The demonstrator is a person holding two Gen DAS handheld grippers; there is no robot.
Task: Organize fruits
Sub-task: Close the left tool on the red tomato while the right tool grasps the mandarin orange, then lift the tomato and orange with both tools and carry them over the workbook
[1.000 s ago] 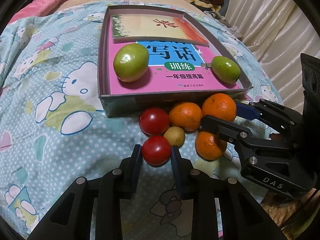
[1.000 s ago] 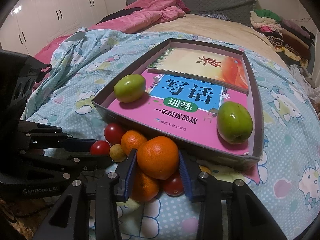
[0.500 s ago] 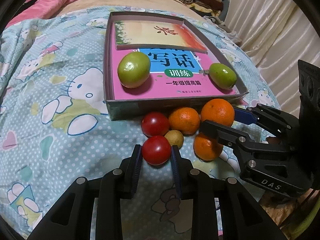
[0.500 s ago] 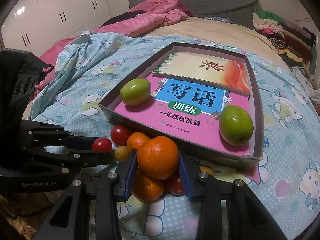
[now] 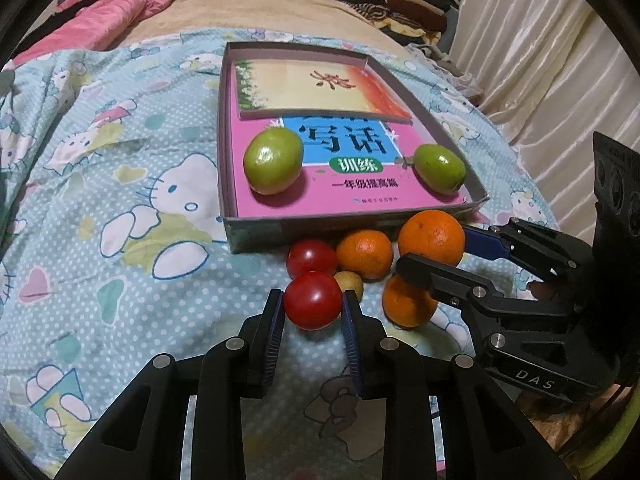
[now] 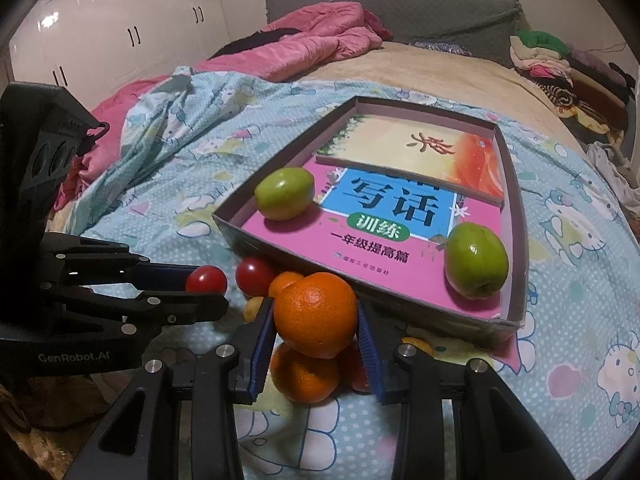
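On the far left lies the blanket [image 5: 100, 200], pale blue with cartoon cats, spread over the bed; a pink quilt [image 5: 116, 12] is bunched at its far end. Resting on the blanket is a shallow box [image 5: 225, 148] holding two books: a pink one [image 5: 352, 196] flat on the bottom and a yellow-orange one [image 5: 316, 88] lying over its far part. On the pink book, at the box's left side, sits a round green fruit [image 5: 273, 160]; a second, longer green fruit [image 5: 439, 168] sits in the near right corner, close to the wall.

Just outside the box's near wall is a small heap of fruit. The left gripper [image 5: 313, 308] is clamped on a red tomato [image 5: 313, 300], its ridged pads pressing both sides, with the tomato raised slightly above the blanket. Behind it a second tomato [image 5: 312, 258] lies against the box wall, and a small yellow fruit [image 5: 350, 282] peeks out between them. To the right of that comes a mandarin [image 5: 364, 254], also near the wall.

Further right, the right gripper [image 6: 316, 322] grips a large orange [image 6: 316, 316] between its blue pads and holds it above the heap, level with the box's near edge. Below it another orange [image 6: 302, 374] rests on the blanket, with something red beside it that is too hidden to name. White cupboards [image 6: 120, 32] stand along the wall at left in the right wrist view, and folded clothes [image 6: 560, 64] are piled at the far right of the bed.
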